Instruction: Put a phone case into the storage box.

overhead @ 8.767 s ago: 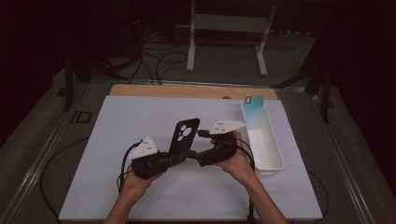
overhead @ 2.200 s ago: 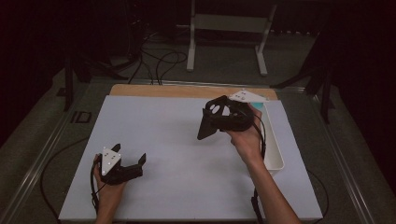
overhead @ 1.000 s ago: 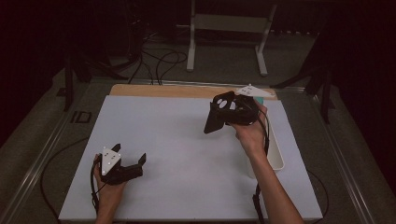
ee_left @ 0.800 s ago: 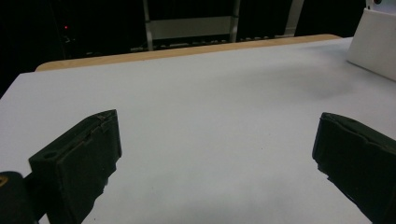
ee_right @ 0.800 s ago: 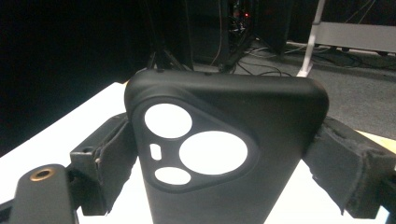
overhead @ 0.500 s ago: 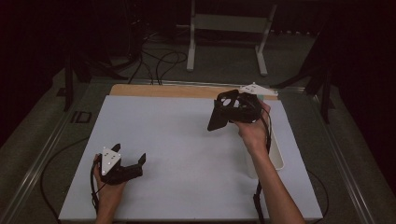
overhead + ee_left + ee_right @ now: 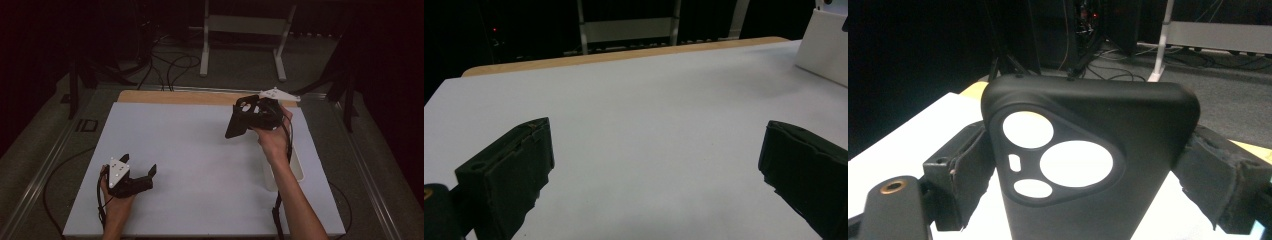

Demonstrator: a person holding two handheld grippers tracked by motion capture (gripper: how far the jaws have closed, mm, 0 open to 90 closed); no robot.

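Carrying the black phone case [image 7: 239,120] clamped in our right gripper [image 7: 250,116], we have drifted toward the desk's far right corner, probably nearing the white bin [image 7: 296,167]; our left gripper [image 7: 142,177] stays spread, empty.

Your right gripper [image 7: 1088,165] covers the phone case's [image 7: 1088,150] sides; its lower end runs off the frame. Your arm hides most of the white tray [image 7: 297,167] beneath that gripper.

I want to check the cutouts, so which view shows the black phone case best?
The right gripper view: the phone case is close up, cutouts clear, clamped in the right tool. The high view shows it small and dark.
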